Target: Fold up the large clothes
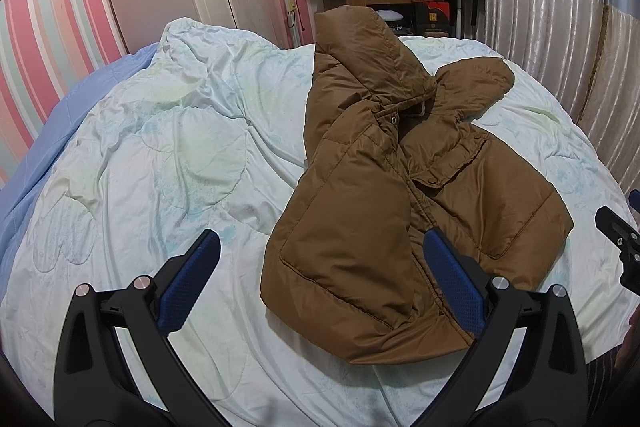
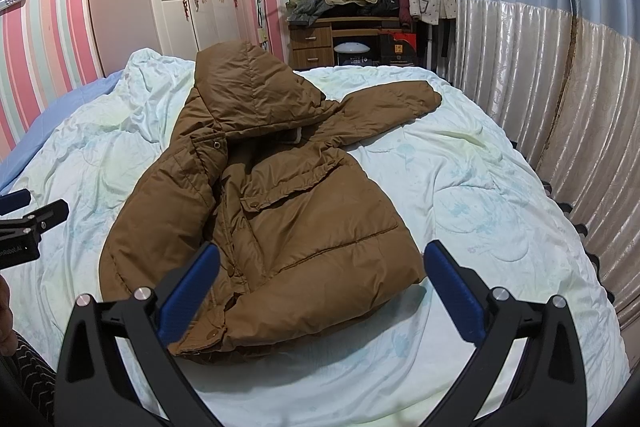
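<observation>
Two tongs, the left tongs (image 1: 320, 283) and right tongs (image 2: 322, 285), hang wide open and empty above the brown jacket (image 2: 256, 211) spread on the bed (image 2: 480, 195); grip the outstretched sleeve (image 2: 392, 99) first, folding it across smoothly.

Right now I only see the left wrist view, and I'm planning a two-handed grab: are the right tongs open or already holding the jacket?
Observer: The right tongs are open and hold nothing. In their own view the brown jacket has its hem between the two fingers.
Operator: My view hides the hem's front corner. What's there?
Observer: A snap button on the front flap, close to one finger of the right tongs.
Operator: Is that corner lifted?
Observer: No, it rests on the quilt.
</observation>
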### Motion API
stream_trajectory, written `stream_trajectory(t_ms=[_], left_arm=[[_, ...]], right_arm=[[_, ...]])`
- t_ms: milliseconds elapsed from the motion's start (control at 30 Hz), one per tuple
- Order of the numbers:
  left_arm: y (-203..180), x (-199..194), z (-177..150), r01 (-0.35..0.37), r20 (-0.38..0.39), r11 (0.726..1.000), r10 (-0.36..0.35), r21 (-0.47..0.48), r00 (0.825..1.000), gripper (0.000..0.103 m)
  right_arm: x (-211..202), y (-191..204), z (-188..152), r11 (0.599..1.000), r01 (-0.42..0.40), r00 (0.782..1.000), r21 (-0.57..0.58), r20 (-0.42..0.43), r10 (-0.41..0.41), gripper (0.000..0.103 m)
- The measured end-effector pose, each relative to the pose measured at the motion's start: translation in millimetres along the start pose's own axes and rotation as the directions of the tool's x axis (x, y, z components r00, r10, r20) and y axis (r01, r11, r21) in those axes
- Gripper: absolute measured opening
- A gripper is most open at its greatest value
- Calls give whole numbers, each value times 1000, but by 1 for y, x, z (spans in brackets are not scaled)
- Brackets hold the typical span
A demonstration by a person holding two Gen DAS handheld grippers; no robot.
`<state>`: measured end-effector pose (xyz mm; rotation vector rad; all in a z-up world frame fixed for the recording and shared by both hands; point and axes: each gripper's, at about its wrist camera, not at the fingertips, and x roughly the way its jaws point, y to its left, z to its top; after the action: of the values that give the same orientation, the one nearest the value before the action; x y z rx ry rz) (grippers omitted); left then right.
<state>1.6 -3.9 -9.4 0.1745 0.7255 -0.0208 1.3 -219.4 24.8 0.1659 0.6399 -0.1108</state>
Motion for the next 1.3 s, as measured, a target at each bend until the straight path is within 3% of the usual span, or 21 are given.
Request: stream_trajectory(t_ms=[1300], left_arm=[[-3, 2, 0, -6, -3, 1000, 6, 26, 1000, 100]], right_arm=[[0, -2, 0, 1000, -2, 1000, 4, -2, 2, 102]])
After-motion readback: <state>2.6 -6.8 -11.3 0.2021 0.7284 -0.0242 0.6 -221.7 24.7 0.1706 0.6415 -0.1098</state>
